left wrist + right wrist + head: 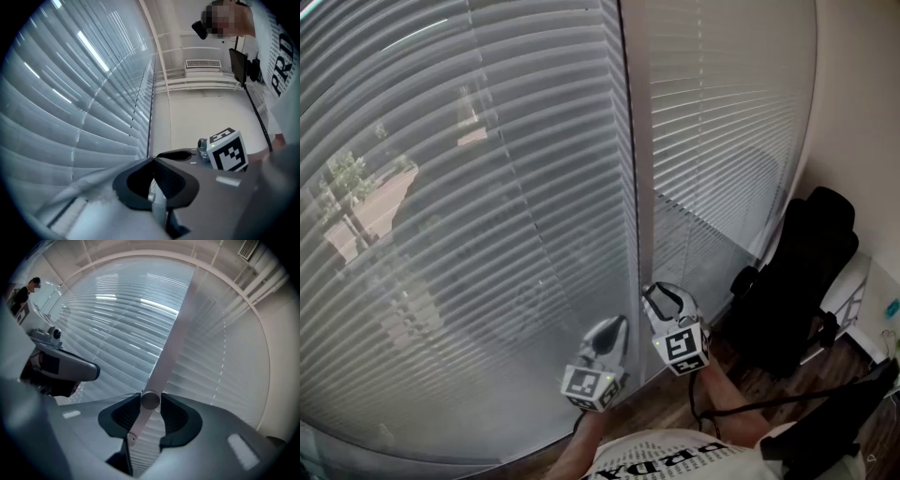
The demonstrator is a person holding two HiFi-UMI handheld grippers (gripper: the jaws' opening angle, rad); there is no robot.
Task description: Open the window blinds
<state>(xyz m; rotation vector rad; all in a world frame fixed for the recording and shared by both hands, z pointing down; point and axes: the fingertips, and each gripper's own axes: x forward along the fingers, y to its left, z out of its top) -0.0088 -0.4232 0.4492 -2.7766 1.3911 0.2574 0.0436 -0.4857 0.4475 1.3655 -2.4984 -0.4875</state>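
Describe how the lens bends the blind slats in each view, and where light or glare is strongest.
Head view: the slats bow into wide arcs, and outdoor light shows through them on the left. Left gripper view: strong fisheye, black corners, soft foreground. Right gripper view: the slats curve around the nearly straight wand, with bright glare streaks near the top.

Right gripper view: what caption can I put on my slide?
Open hand-held gripper, round white blind wand between its jaws, grey slatted blinds behind.

Three close views, shared blinds [487,206]
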